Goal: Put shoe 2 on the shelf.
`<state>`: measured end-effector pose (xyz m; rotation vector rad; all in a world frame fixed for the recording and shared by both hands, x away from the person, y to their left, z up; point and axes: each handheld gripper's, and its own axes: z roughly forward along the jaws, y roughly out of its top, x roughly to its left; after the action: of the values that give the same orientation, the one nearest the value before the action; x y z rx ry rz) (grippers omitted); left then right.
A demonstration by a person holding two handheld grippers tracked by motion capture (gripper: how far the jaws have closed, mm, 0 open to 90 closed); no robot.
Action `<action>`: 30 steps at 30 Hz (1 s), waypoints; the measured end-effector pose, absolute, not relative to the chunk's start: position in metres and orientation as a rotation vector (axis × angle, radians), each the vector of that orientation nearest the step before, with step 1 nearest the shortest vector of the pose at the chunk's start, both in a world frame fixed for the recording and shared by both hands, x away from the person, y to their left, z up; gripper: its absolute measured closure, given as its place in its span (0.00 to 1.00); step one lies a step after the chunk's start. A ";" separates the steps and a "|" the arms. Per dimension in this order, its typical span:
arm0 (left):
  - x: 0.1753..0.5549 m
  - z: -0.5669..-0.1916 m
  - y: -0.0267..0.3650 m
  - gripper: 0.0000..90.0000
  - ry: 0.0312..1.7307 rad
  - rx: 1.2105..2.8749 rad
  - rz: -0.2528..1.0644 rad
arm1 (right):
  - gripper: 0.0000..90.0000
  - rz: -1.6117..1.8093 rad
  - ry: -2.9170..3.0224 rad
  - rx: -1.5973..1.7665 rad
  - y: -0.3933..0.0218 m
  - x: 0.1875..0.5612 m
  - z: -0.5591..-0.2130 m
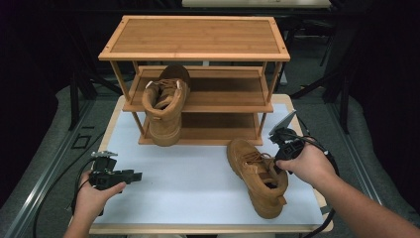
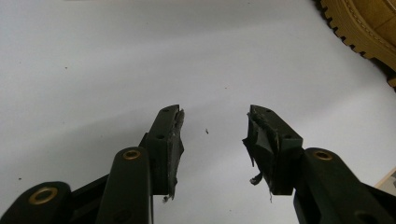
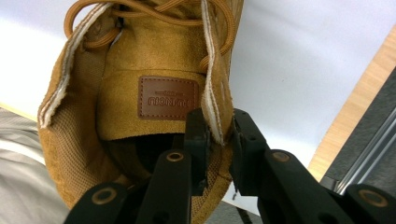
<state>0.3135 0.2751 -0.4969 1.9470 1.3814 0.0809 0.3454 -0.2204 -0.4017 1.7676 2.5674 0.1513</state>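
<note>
On the near right of the white bench (image 1: 198,173), a tan boot (image 1: 257,176) lay toe pointing away, heel toward the person. The right gripper (image 1: 275,166) was clamped on the boot's collar, one jaw inside the opening and one outside. The left gripper (image 1: 136,175) hung idle over bare bench at the near left, jaws apart and holding nothing.

This looked like the pick-up step of shelving the second boot. The next move likely called for lifting it clear of the bench and carrying it toward the rack without the soft collar slipping free.

Farther back stood a three-tier wooden rack (image 1: 194,54); another boot (image 1: 166,106) sat at the left of its middle shelf, leaning out over the front edge.

The right gripper view showed the pinch itself: jaws squeezing the collar edge (image 3: 215,122), beside a leather tongue label (image 3: 167,98). The high view hid that behind the hand. The left gripper view confirmed its pads (image 2: 173,140) were empty, with a boot sole (image 2: 362,25) at the top right corner.
</note>
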 end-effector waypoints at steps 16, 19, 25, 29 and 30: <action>0.314 -0.499 0.274 0.60 1.384 1.959 0.069 | 0.75 -0.015 2.569 1.929 -0.221 0.334 -0.431; 0.315 -0.500 0.273 0.60 1.386 1.958 0.068 | 0.78 -0.010 2.554 1.960 -0.222 0.333 -0.432; 0.315 -0.501 0.274 0.60 1.387 1.961 0.067 | 0.84 0.015 2.532 2.041 -0.223 0.333 -0.430; 0.315 -0.500 0.274 0.60 1.391 1.955 0.068 | 0.86 0.130 2.550 2.111 -0.225 0.331 -0.428; 0.315 -0.500 0.274 0.60 1.391 1.955 0.068 | 0.86 0.136 2.567 2.127 -0.225 0.331 -0.427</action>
<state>0.3153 0.2745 -0.5004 1.9552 1.3912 0.0680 0.3308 -0.2249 -0.4266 2.1273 2.5674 0.1365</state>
